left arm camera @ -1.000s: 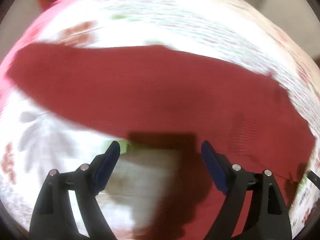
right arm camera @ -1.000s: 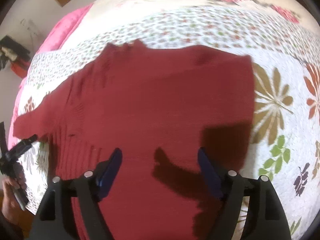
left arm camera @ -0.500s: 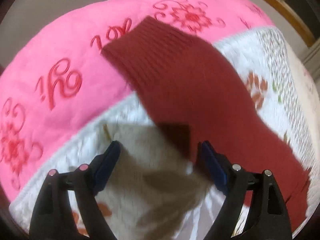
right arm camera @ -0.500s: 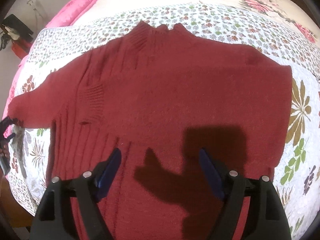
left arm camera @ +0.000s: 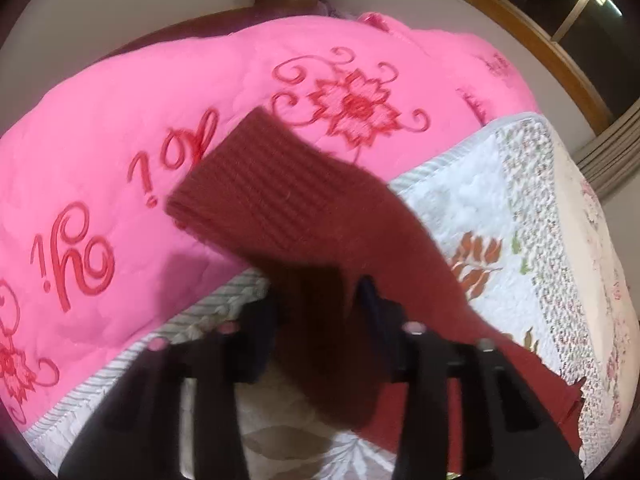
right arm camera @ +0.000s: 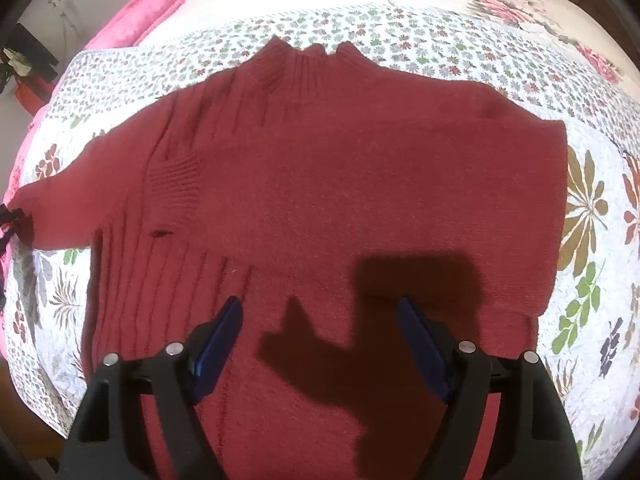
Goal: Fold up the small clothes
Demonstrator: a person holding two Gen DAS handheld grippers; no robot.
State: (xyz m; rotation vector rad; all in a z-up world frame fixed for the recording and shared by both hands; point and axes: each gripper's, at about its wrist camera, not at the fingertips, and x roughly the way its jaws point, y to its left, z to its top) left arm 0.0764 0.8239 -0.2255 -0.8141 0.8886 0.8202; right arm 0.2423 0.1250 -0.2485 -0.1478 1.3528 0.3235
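Ahead of the right gripper (right arm camera: 320,320), a dark red sweater (right arm camera: 340,184) lies flat on a floral quilt (right arm camera: 592,216), collar away from the tool and hem toward it.

Its long axis runs across that view, sleeve to sleeve; the right gripper's jaws stand wide apart over the lower body, holding nothing. The left gripper (left arm camera: 316,304) has narrowed since half a second ago, when its jaws gaped beside the sleeve; now they sit against the sleeve (left arm camera: 280,204) on both sides, though blur hides whether they pinch it. Only the left view shows the ribbed cuff pointing up and away over a pink embroidered blanket (left arm camera: 120,128). Only the right view shows the collar and whole body.
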